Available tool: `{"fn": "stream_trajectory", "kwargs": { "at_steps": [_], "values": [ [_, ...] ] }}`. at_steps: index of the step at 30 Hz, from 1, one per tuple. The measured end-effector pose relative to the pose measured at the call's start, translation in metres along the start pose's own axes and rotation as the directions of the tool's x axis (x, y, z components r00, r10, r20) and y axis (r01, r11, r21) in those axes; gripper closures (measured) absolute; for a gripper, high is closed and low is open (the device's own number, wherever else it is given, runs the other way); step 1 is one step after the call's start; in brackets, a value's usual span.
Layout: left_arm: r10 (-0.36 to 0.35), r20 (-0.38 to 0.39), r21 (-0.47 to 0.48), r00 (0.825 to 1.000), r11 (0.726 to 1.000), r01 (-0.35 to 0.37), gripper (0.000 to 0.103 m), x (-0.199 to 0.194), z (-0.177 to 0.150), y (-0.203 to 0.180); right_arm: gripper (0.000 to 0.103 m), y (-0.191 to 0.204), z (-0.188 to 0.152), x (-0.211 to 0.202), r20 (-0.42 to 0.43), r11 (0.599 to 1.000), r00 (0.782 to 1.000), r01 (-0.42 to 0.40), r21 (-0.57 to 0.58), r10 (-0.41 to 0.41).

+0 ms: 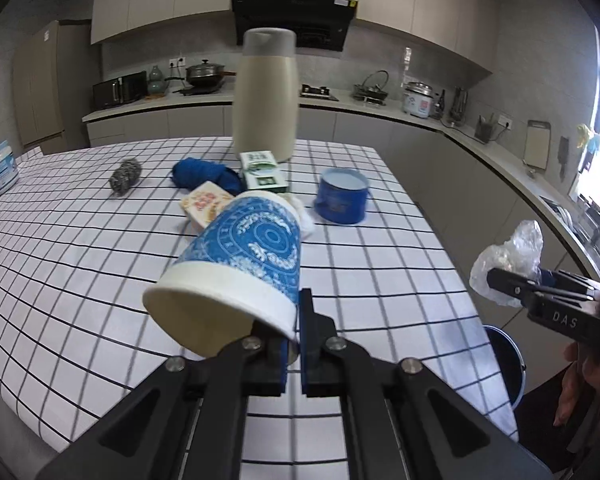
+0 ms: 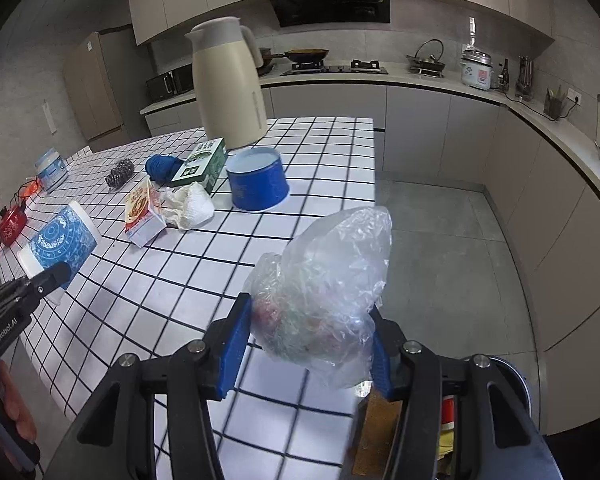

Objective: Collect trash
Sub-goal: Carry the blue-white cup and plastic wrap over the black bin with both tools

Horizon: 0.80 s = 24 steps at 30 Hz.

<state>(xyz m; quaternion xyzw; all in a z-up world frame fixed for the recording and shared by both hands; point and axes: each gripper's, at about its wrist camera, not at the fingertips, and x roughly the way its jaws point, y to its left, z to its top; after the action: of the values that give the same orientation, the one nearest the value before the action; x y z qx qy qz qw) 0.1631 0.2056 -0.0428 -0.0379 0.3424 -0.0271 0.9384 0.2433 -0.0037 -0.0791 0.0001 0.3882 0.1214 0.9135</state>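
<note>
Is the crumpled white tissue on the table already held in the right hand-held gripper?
No, the right hand-held gripper grips a clear plastic bag; the tissue lies on the table.

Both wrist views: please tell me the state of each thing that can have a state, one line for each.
paper cup: tilted, lifted, rim pinched by left gripper
plastic bag: crumpled, clamped in right gripper
thermos jug: upright, lid on
blue tub: standing upright on table
green carton: lying flat
white tissue: crumpled
bin: open, with trash inside
</note>
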Motion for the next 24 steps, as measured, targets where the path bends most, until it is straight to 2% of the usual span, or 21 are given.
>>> {"fn": "stream_trajectory", "kwargs": {
  "at_steps": [10,24],
  "values": [
    [-0.094,-0.008,0.075,0.996,0.993,0.095,0.099,-0.004,-0.009,-0.083,0.048,-0.072,-0.023,-0.054,0.028,0.996,0.997,0.068,0.058,-0.070],
    [-0.239,-0.081,0.197,0.968,0.948,0.251,0.099,0.008,-0.029,-0.202,0.048,-0.179,-0.074,-0.118,0.013,0.965,0.980,0.193,0.179,-0.198]
  ]
}}
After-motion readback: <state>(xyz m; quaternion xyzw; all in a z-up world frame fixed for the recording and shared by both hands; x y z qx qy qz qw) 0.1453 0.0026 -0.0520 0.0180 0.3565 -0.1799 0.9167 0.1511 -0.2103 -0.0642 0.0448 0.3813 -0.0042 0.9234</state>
